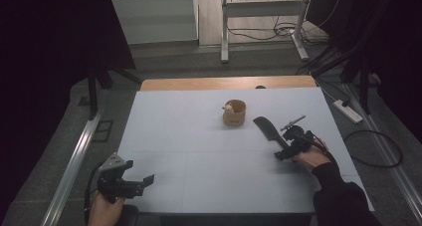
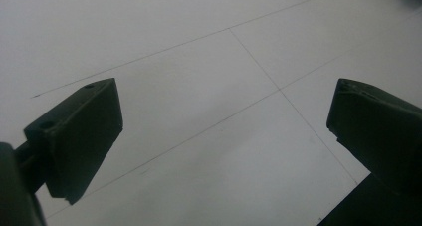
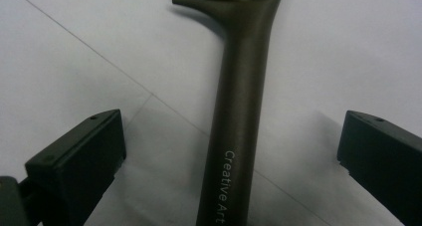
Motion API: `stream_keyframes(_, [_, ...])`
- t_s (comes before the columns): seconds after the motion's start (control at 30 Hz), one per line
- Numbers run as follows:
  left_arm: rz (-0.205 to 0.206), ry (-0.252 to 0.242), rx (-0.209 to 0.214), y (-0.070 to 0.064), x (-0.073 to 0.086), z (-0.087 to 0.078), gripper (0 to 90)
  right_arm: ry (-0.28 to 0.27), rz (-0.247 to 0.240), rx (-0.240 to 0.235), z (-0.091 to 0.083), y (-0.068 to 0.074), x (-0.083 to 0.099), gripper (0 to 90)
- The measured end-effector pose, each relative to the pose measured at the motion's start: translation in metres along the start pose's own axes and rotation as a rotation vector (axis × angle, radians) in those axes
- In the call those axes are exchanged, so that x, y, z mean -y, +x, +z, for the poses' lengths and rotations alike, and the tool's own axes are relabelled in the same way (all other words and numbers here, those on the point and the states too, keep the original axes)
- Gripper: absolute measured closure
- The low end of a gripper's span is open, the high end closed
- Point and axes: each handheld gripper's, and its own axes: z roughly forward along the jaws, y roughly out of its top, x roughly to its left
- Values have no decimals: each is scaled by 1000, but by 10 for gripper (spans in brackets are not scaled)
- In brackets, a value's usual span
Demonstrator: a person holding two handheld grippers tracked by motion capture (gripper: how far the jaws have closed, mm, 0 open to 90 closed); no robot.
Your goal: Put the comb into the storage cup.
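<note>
Dark brown, smooth plastic by the look of it: the long-handled dark comb lies flat on the white tabletop, its handle running up between the jaws of the right hand-held gripper. Jaws spread wide, one on each side of the handle, neither touching it. White lettering "Creative Art" runs along the handle; the teeth start at the far end of the right gripper view.

Handling judgement: light and stiff, with a hard, somewhat slippery surface. The handle is narrow and lies flush on the sheet, so the jaws would need to come low and close square across it. Best hold is likely mid-handle, clear of the thin teeth, which look the weakest part.

Left hand-held gripper sits near the front left corner of the tabletop, jaws spread, nothing between them but bare sheet.

Farther off in the high view, beyond the comb's toothed head, a small round wooden cup stands upright with a pale item in it, too small to identify.
</note>
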Motion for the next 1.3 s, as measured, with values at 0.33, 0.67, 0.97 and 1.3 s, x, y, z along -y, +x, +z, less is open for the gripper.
stream_keyframes(0.33, [1,3,-1,0,0,0,17,4,31,-17,1,-2,1,0])
stream_keyframes(0.67, [-1,4,-4,-1,0,1,17,6,10,-33,-9,-4,-3,321])
stream_keyframes(0.97, [0,9,-6,-1,-1,1,18,-2,16,-36,-12,-7,-5,666])
stream_keyframes(1.3, [-7,1,0,1,0,0,14,-4,53,-46,-14,-9,-3,725])
